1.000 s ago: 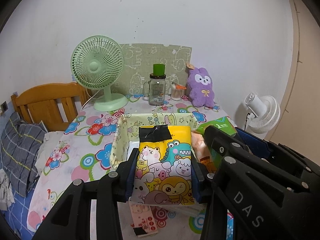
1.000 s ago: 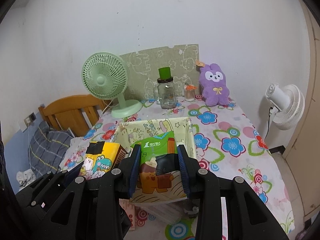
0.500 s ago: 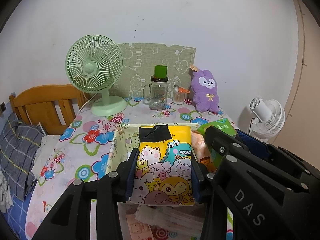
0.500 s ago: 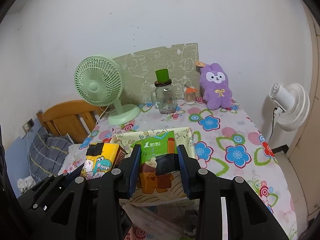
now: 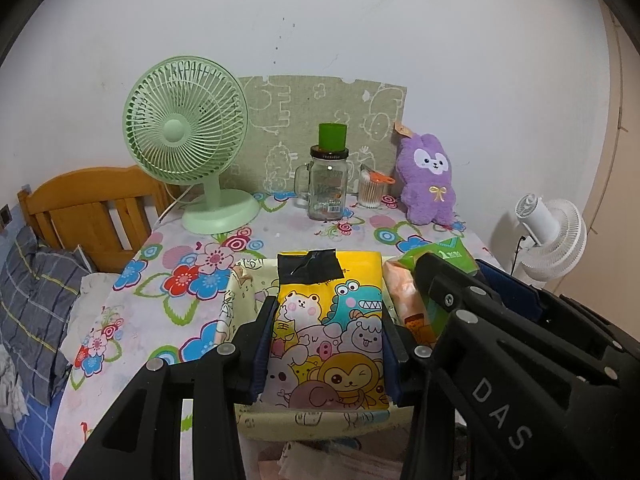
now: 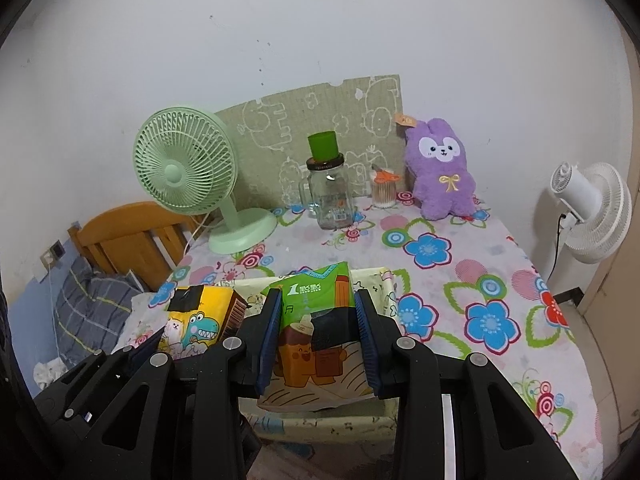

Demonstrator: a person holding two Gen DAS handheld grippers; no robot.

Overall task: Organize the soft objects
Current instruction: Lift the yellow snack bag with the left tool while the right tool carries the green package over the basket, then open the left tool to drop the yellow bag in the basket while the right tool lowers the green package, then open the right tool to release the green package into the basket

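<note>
A soft, glossy yellow cartoon-printed pack (image 5: pixel 330 332) is clamped in the left gripper (image 5: pixel 328 344) jaws; a crinkly green pack (image 6: pixel 318 336) is clamped by the right gripper (image 6: pixel 318 344), both above the rectangular fabric-lined box (image 6: pixel 380 280).

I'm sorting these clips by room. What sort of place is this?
Most likely a bedroom at home: a wooden headboard with a plaid pillow stands beside the flowered table, which holds a purple plush toy.
</note>
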